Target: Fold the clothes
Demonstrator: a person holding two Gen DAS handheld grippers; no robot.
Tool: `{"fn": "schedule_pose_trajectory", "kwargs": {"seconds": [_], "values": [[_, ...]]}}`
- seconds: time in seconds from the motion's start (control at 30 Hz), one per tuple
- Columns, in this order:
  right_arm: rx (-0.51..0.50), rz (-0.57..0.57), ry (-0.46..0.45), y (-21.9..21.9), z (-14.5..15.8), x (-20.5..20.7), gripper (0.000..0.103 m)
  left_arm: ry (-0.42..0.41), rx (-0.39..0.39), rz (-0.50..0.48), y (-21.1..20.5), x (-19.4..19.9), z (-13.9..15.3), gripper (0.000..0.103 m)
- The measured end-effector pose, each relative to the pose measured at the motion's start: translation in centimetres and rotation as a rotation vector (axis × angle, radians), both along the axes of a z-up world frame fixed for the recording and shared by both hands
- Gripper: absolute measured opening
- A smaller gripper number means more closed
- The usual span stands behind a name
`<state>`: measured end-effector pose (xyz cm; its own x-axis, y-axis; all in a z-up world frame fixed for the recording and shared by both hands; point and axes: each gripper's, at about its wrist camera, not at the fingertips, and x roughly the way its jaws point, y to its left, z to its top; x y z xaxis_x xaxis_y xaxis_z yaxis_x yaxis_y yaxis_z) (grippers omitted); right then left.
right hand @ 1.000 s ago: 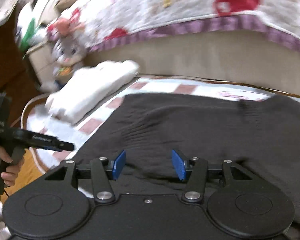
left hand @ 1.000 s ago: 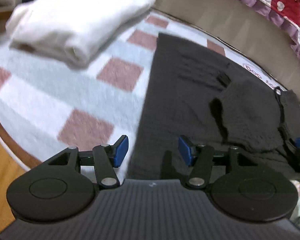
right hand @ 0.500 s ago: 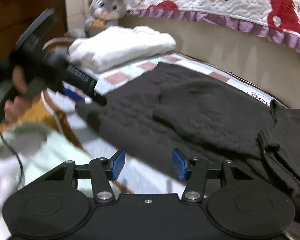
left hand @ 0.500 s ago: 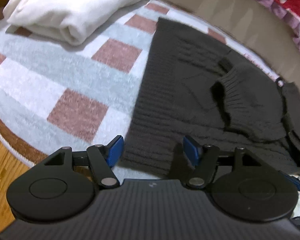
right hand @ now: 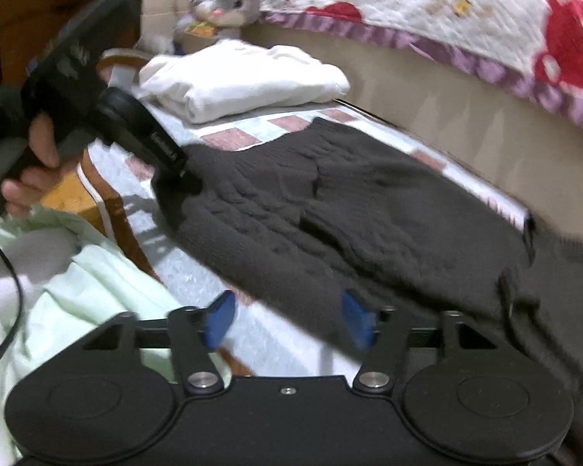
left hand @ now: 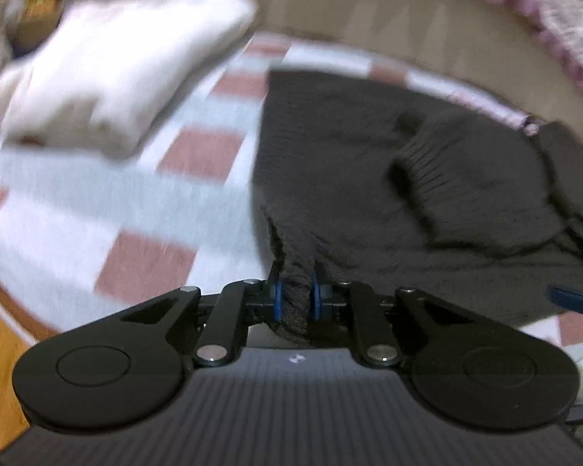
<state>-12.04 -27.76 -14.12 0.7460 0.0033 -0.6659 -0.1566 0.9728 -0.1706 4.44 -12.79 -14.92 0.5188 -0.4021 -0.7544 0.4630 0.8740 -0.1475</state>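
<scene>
My left gripper (left hand: 295,298) just closed, now pinching near corner of dark sweater (left hand: 388,178), which lies flat on checked blanket (left hand: 109,202). My right gripper (right hand: 287,320) just widened, empty, near hem right ahead. Hem runs between both grippers. White folded garment (right hand: 245,77) well apart.

L wrist cam: low, close over dark knit sweater (left hand: 369,163), facing down-fwd toward folded white garment (left hand: 109,66). R wrist cam: further back, near sweater's front edge, same slant. Both share sweater, garment, checked blanket (left hand: 198,155).
</scene>
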Motion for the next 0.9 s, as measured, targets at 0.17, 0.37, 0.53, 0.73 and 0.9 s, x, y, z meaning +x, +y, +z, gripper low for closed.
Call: {"fn": "schedule_pose_trajectory", "kwargs": {"seconds": [0.17,0.37,0.53,0.73,0.9], "values": [[-0.103,0.128,-0.061,3.5,1.1,3.5,0.075,-0.073,-0.13,-0.051,-0.2,-0.7,4.1,0.012],[-0.237,0.139,-0.084,6.3,0.0,7.5,0.077,-0.09,-0.208,-0.096,-0.2,-1.3,6.3,0.012],[-0.113,0.07,-0.077,4.8,0.6,9.5,0.013,-0.039,-0.251,-0.077,0.2,-0.6,5.3,0.012],[0.085,-0.002,-0.098,1.3,1.8,9.4,0.011,-0.004,-0.371,-0.113,-1.2,0.9,5.9,0.012],[0.212,-0.106,-0.229,-3.2,5.6,7.5,0.011,0.053,-0.499,-0.33,-8.2,2.0,10.7,0.011]]}}
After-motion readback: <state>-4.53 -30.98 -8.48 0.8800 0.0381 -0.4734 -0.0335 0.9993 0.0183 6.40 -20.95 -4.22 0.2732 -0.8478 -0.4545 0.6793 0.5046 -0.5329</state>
